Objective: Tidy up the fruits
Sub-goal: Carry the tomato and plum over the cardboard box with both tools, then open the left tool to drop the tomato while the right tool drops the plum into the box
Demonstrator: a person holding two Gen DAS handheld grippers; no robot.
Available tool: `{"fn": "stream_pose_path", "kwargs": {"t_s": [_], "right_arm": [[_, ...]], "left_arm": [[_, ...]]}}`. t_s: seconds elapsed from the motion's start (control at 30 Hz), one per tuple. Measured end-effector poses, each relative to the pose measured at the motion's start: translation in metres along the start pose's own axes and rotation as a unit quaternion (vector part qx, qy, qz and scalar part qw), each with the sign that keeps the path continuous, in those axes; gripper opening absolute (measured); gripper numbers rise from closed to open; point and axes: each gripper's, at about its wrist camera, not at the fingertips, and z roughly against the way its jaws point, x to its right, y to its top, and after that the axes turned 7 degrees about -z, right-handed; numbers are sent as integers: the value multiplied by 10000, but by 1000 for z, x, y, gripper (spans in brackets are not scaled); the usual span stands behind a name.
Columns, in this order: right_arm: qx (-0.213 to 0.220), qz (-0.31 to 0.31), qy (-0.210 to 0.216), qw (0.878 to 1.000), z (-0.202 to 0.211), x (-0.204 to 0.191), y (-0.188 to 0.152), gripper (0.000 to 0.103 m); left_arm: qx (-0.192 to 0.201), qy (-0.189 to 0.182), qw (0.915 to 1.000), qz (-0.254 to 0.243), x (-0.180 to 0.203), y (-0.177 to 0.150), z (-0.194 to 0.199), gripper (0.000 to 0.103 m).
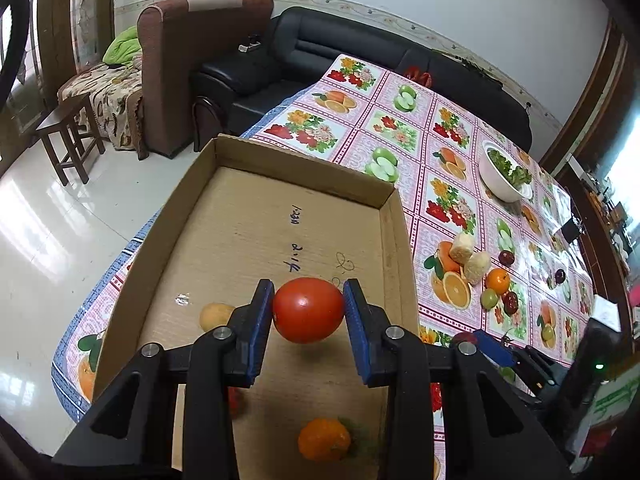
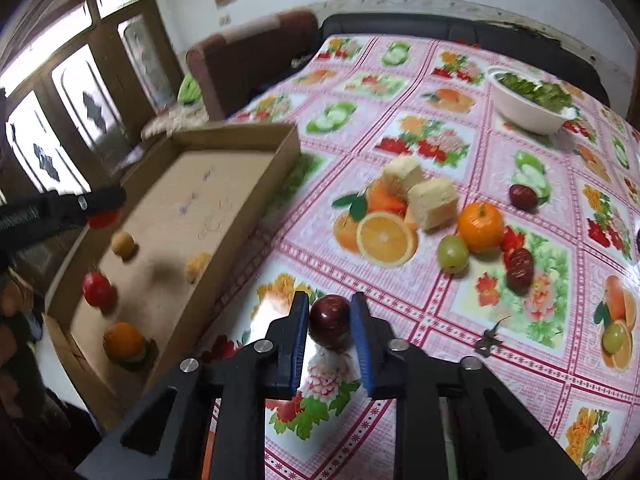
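My left gripper [image 1: 308,310] is shut on a red tomato [image 1: 308,310] and holds it above the floor of a shallow cardboard box [image 1: 256,220]. In the box lie a yellow fruit [image 1: 214,315] and an orange [image 1: 324,445]. My right gripper [image 2: 330,322] is shut on a dark red fruit [image 2: 329,321] above the tablecloth, just right of the box [image 2: 224,220]. The right wrist view shows the left gripper [image 2: 100,210] with the tomato, plus a red fruit [image 2: 97,289], an orange [image 2: 122,342] and two yellowish fruits [image 2: 123,243] in the box.
On the fruit-print tablecloth [image 2: 400,92] lie two pale cake blocks [image 2: 432,202], an orange [image 2: 480,221], a green grape [image 2: 452,253], dark red dates [image 2: 519,270] and a white bowl of greens [image 2: 528,104]. Sofas [image 1: 320,56] stand behind the table.
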Motion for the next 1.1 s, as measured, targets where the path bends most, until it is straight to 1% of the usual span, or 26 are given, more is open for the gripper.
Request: {"fn": "stream_pose_path", "kwargs": {"t_s": [0.03, 0.07, 0.13, 0.23, 0.37, 0.63, 0.8, 1.1], "right_arm": [[54, 26, -148, 9999, -2, 0, -1, 33], [-8, -26, -140, 9999, -7, 2, -2, 31], [-149, -176, 7, 9997, -13, 7, -3, 26], [-105, -195, 36, 9997, -11, 9, -3, 25], [149, -271, 198, 9993, 4, 7, 2, 24], [392, -88, 634, 9972, 23, -23, 23, 24], [389, 15, 874, 9954, 20, -44, 35, 24], [387, 90, 1034, 9938, 13, -61, 46, 24]], "left_arm": [[3, 0, 10000, -2, 0, 0, 1, 33], [9, 2, 10000, -2, 0, 0, 1, 33], [18, 1, 10000, 1, 0, 1, 2, 33], [22, 14, 10000, -16, 1, 1, 2, 33], [25, 40, 10000, -24, 1, 2, 1, 33], [16, 83, 10000, -3, -3, 3, 0, 33], [7, 118, 9999, 59, -12, 5, -2, 33], [-51, 144, 9998, 140, -22, 9, -10, 33]]}}
